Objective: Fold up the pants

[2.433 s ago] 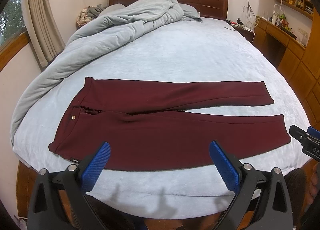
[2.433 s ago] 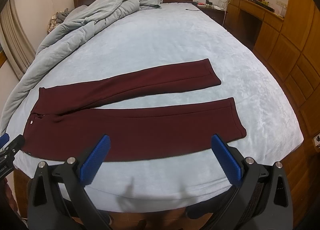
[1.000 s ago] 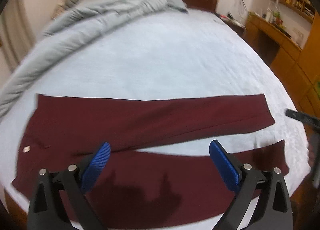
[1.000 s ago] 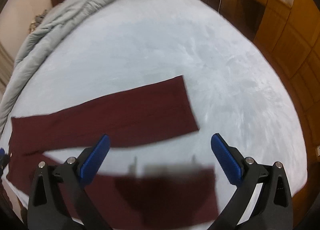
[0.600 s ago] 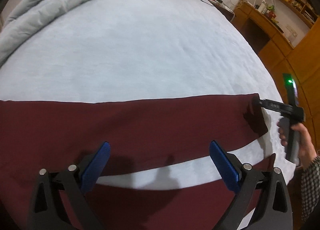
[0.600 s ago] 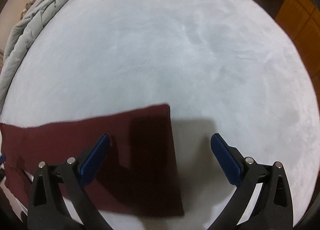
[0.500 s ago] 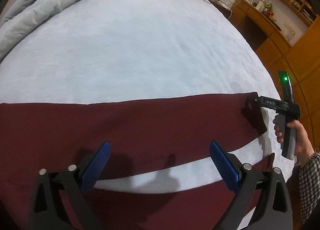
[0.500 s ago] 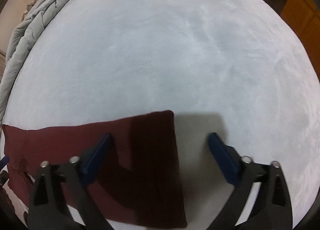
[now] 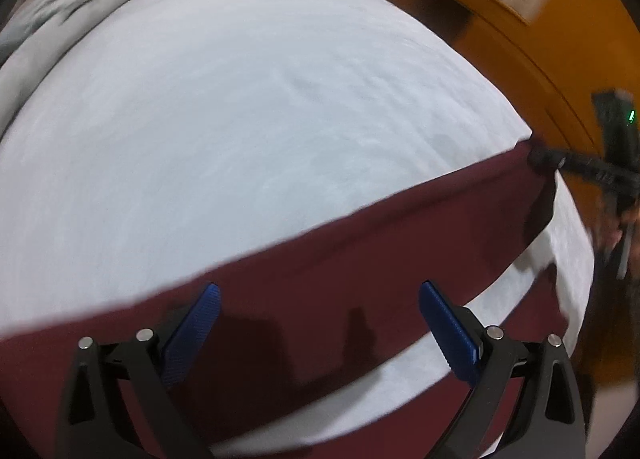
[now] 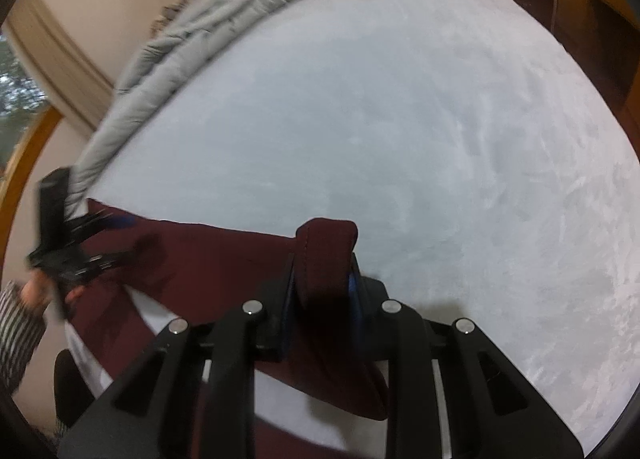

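The bed [image 9: 256,107] fills both wrist views, its pale blue cover stretching ahead of each tool. A rumpled grey duvet [image 10: 224,19] lies bunched along the far left edge of the bed, well beyond the right tool. Wooden cabinets [image 9: 532,47] stand past the bed's far right side, blurred in the left wrist view.

The maroon pants [image 9: 360,259] lie spread across the near part of the bed. One leg runs as a long band right in front of the left tool and out to its right; the other leg lies nearer, partly under that tool, with a strip of bare cover between the two legs.

The left tool [image 9: 316,329] hangs just above the pants with its blue pads [image 9: 448,335] spread wide apart, the far leg's fabric below the gap and nothing caught between them.

The right tool [image 10: 322,279] has just been closing its jaws and now pinches the hem end of the far leg: a fold of maroon cloth bulges up between the pressed-together pads. In the left wrist view this tool [image 9: 544,158] shows at the far right, at the leg's end corner, which is raised off the cover.

A hand [image 10: 38,289] with a striped sleeve [image 10: 18,323] holds the left tool's handle, seen to the right tool's far left.
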{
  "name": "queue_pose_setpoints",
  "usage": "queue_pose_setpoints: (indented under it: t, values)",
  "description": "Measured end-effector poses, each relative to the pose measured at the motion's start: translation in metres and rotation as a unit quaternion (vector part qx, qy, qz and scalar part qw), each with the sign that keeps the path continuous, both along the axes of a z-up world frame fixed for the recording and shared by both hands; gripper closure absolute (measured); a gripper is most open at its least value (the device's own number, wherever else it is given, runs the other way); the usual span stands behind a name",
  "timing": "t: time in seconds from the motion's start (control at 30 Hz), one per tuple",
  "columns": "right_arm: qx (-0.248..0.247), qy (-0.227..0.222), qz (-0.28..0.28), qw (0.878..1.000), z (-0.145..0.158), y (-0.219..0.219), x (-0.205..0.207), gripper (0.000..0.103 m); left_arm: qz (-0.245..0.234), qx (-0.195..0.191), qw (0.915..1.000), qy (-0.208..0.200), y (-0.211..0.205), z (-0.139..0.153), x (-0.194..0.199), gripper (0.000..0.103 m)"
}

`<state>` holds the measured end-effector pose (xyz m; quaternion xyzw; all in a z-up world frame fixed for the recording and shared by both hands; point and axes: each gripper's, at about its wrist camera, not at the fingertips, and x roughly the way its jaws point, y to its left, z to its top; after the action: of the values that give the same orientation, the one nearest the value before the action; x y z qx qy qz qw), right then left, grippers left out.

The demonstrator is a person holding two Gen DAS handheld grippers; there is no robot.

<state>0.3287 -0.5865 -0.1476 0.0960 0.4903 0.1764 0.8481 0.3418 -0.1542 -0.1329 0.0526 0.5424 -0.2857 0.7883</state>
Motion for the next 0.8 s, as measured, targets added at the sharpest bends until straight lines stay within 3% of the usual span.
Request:
queue_pose_setpoints:
  t: [0.17,0.33,0.57,0.63,0.67,0.7,0.8]
  values:
    - [0.004,-0.037,0.02,0.999,0.023,-0.001,-0.022,0.081,-0.07,-0.024,0.9971,0.019,-0.018,-0.001,0.028,0.004]
    - [0.004,-0.059,0.032,0.998,0.031,-0.001,-0.032,0.081,-0.137,-0.06,0.9849,0.087,-0.035,-0.008,0.044,0.004]
    - [0.025,-0.079,0.03,0.996,0.038,0.001,-0.031,0.081,-0.17,-0.041,0.9773,0.12,-0.037,-0.018,0.041,0.004]
    - [0.029,-0.082,0.027,0.996,0.039,0.001,-0.031,0.081,-0.163,-0.045,0.9779,0.122,-0.033,-0.02,0.039,0.019]
    - [0.03,-0.082,0.024,0.996,0.04,0.0,-0.032,0.081,-0.163,-0.041,0.978,0.124,-0.03,-0.02,0.038,0.051]
    - [0.031,-0.083,0.021,0.996,0.04,0.0,-0.033,0.081,-0.161,-0.035,0.9791,0.119,-0.026,-0.021,0.036,0.071]
    - [0.035,-0.085,0.011,0.996,0.04,0.0,-0.038,0.081,-0.144,-0.039,0.9845,0.092,-0.023,-0.015,0.024,0.081]
